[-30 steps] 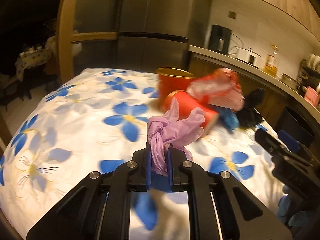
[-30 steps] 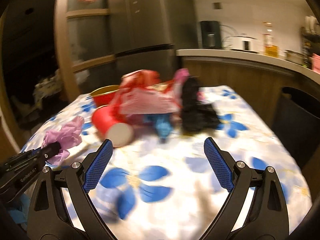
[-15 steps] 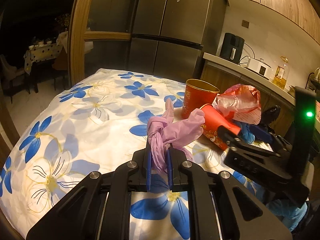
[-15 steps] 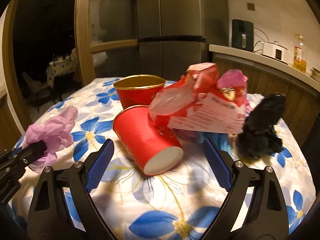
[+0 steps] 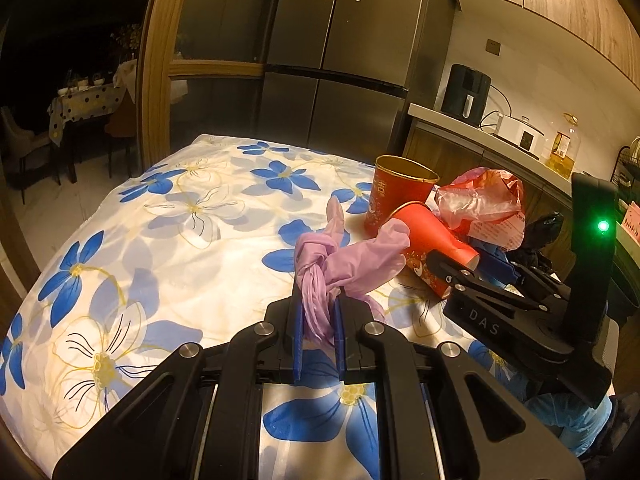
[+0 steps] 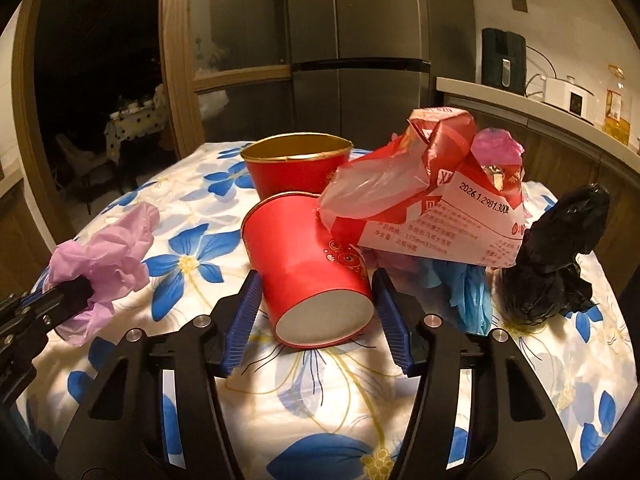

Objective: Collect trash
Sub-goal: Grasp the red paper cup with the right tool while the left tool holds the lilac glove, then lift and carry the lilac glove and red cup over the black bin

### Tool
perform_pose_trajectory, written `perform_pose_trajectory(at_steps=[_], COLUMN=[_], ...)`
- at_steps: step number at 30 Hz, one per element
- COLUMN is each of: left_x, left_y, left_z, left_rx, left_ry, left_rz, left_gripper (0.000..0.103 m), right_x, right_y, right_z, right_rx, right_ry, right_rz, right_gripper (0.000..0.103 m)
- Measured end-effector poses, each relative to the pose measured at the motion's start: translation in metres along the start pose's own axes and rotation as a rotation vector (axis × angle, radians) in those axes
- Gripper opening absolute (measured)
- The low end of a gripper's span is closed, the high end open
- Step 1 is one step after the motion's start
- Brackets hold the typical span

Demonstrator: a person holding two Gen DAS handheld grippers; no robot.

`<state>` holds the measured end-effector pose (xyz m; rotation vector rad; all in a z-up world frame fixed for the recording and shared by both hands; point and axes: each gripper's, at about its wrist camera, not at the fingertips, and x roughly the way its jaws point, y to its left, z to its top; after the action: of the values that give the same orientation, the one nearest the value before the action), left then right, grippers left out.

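Observation:
My left gripper (image 5: 316, 304) is shut on a crumpled purple glove (image 5: 352, 260) and holds it just above the flowered tablecloth (image 5: 168, 248). A red paper cup (image 6: 308, 268) lies on its side, base toward me, between the blue pads of my right gripper (image 6: 318, 280). Those jaws are closing around it, with a narrow gap still visible on each side. Behind it a second red cup (image 6: 296, 168) stands upright. A red-and-white plastic bag (image 6: 424, 204) leans over the lying cup, with a blue glove (image 6: 468, 292) under it and a black bag (image 6: 556, 260) to its right.
The table's round edge falls away on the left toward a dark dining room. A tall steel fridge (image 5: 340, 60) stands behind the table. To the right runs a counter (image 5: 480, 132) with appliances and an oil bottle. The left gripper (image 6: 76, 288) with its glove hangs left of the cups.
My right gripper moved left to the lying red cup and its jaws narrowed around it. The left gripper shifted slightly at first, then stayed still with the glove.

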<state>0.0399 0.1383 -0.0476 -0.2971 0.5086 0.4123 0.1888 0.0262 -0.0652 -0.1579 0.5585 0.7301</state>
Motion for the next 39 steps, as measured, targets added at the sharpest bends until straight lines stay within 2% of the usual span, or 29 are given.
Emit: perform_pose_trajectory(at_steps=[6,15,30,39], left_x=[-0.006,-0.019,-0.033,-0.042], left_y=[-0.001,-0.01,-0.038,-0.067], left_z=[-0.001,0.0,-0.002,0.001], left_rx=[-0.001,0.017,0.063,0.113], left_ry=[-0.006,-0.03,-0.056,-0.077], left_rz=[0.005,-0.005,-0.031,-0.07], left_gripper=[0.012,0.012,0.012,0.012], right_x=[-0.018,-0.066,-0.152,-0.184], right_y=[0.0,0.004,-0.019,-0.044], right_z=[-0.006,-0.022,-0.039,-0.042], right_rx=[0.009,0.016,0.077,0.126], right_ry=[-0.019,-0.062,-0.19,-0.247], right_rz=[0.018,0.067,0.059,-0.011], right_gripper=[0.056,0.055,0.055,0.055])
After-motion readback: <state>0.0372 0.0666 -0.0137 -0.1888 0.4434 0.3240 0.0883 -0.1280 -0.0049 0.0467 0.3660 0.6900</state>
